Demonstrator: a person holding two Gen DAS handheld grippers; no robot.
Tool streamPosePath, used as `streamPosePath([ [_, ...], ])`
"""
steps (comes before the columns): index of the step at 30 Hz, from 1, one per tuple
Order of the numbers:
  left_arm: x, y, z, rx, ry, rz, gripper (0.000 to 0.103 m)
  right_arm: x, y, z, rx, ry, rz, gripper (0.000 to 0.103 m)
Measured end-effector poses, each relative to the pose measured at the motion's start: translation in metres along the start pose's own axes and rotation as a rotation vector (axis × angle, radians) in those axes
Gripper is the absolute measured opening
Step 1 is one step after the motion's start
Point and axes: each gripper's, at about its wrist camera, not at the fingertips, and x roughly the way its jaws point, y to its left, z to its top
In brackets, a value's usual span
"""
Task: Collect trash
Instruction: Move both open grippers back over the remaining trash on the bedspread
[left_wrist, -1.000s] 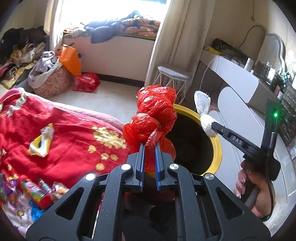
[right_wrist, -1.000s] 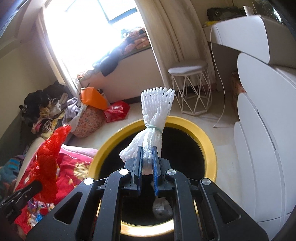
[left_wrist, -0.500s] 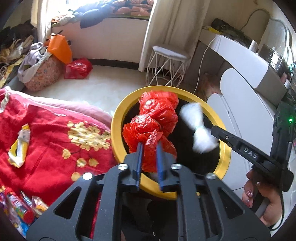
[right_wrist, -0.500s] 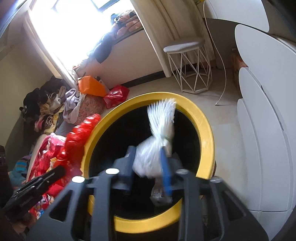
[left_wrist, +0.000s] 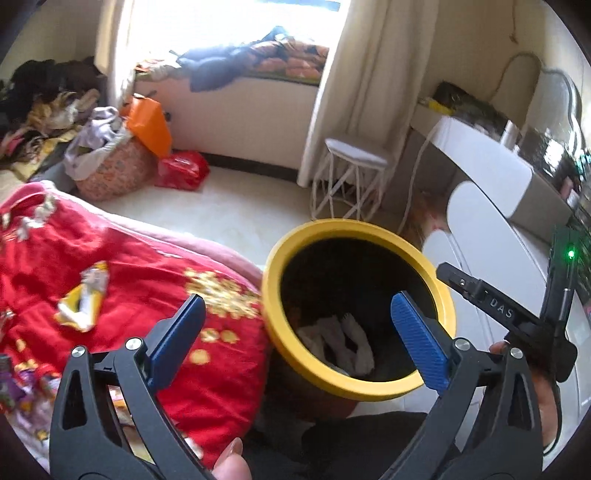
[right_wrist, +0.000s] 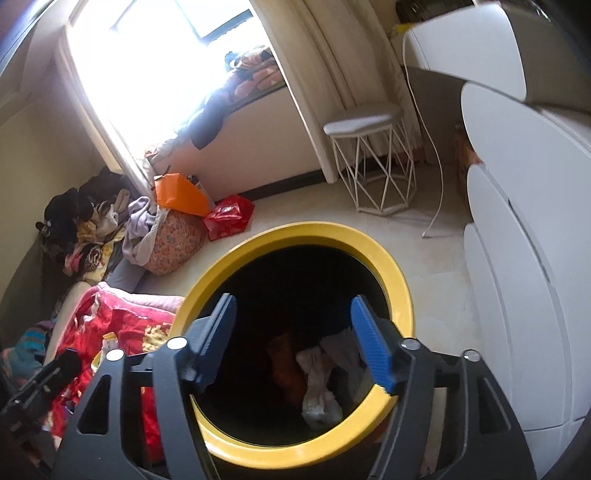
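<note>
Yellow-rimmed and black inside, the round trash bin (left_wrist: 360, 386) sits on the pale floor (left_wrist: 236, 210) just beside the bed's edge, and both of your grippers hang over its mouth. Your left gripper (left_wrist: 295, 332) has just been opening and now stands with its blue pads spread wide and nothing between them; one pad shows over the red quilt (left_wrist: 122, 273), the other over the bin's rim. Your right gripper (right_wrist: 291, 341) has likewise just been opening, and its jaws stand apart and released, empty, framing the dark inside of the bin. At the bottom lies the white foam net (right_wrist: 317, 387), crumpled, and next to it something red (right_wrist: 286, 365) that is too dim to name for sure. From the left wrist view you see the same white net (left_wrist: 343, 345) low in the bin, toward its near wall. On the quilt a yellow-and-white wrapper (left_wrist: 83, 297) lies flat, well apart from the bin, and more small packets (left_wrist: 14, 387) crowd the quilt's near left corner, blurred. Your right hand (left_wrist: 532, 387) shows at the lower right of the left view, wrapped round its handle. A white wire stool (right_wrist: 369, 155) stands by the curtain, beyond the bin.
</note>
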Motion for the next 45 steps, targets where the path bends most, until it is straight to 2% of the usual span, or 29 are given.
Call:
streamPosePath([
  [5, -0.024, 0.013, -0.001, -0.026, -0.038, 0.024, 0.092, -0.006, 0.020, -0.001, -0.048, -0.022, 0.006, 0.076],
  [14, -0.054, 0.034, -0.012, -0.042, -0.085, 0.053, 0.092, -0.019, 0.052, -0.007, -0.133, -0.055, 0.022, 0.081],
  [25, -0.081, 0.065, -0.019, -0.123, -0.146, 0.113, 0.092, -0.029, 0.079, -0.016, -0.192, -0.062, 0.058, 0.082],
  [45, -0.123, 0.123, -0.026, -0.201, -0.216, 0.206, 0.092, -0.047, 0.151, -0.043, -0.333, -0.041, 0.176, 0.084],
])
